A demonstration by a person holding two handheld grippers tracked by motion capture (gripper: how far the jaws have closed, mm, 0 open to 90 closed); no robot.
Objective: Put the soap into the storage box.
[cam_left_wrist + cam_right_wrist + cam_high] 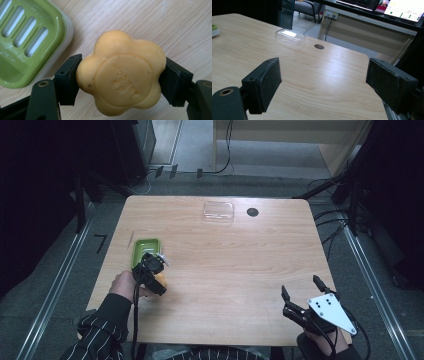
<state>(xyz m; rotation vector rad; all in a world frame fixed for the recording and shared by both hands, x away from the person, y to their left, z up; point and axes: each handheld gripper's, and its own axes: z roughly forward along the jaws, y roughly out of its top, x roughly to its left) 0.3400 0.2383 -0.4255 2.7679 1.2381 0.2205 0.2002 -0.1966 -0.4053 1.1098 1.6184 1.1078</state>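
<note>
Left gripper [120, 77] clamps orange soap [120, 75], dish [27, 37] cut off beyond left finger; right gripper [322, 82] spread, bare table [312, 75] between.

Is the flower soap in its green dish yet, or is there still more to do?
Not yet. Done: the left hand-held gripper has the orange flower soap clamped between its jaws. In hand: the soap sits beside the green soap dish, not in it. Probably left: placing it inside, perhaps adding the clear lid. The right hand-held gripper waits open.

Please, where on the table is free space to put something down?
The wooden table is bare between the clear plastic lid and the open right gripper. It is crowded at the green slotted soap dish, where the left gripper holds yellow flower-shaped soap.
</note>
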